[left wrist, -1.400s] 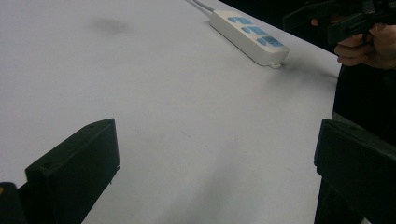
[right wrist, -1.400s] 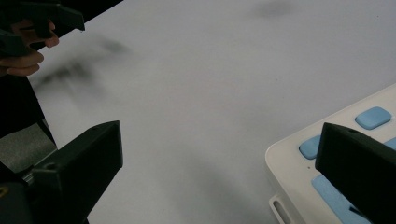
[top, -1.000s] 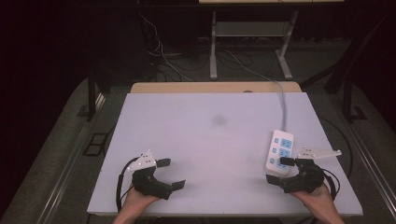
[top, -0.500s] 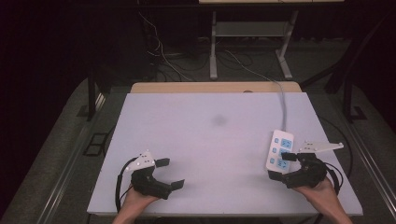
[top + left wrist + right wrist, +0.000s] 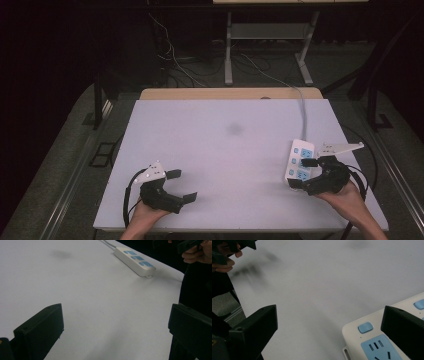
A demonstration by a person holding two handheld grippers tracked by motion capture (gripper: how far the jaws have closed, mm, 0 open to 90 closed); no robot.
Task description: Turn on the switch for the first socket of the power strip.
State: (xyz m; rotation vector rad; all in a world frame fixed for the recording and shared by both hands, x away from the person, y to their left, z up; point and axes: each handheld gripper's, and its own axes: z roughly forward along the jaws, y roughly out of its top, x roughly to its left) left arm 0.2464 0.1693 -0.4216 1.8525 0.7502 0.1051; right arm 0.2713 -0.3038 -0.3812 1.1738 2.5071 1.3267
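Left gripper (image 5: 181, 186): near left on the table (image 5: 220, 135); jaws wide open, holding nothing
Right gripper (image 5: 302, 173): near right; jaws wide open around the near end of the power strip (image 5: 300, 160), not squeezing it
Cord (image 5: 302, 112): runs far

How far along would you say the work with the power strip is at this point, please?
Early on. Done: the right gripper has reached the near end of the power strip, jaws open, one beside that end and one over the sockets. In hand: nothing is gripped; the strip lies flat on the table. Left: closing on it and any handling. The left gripper waits open at the near left.
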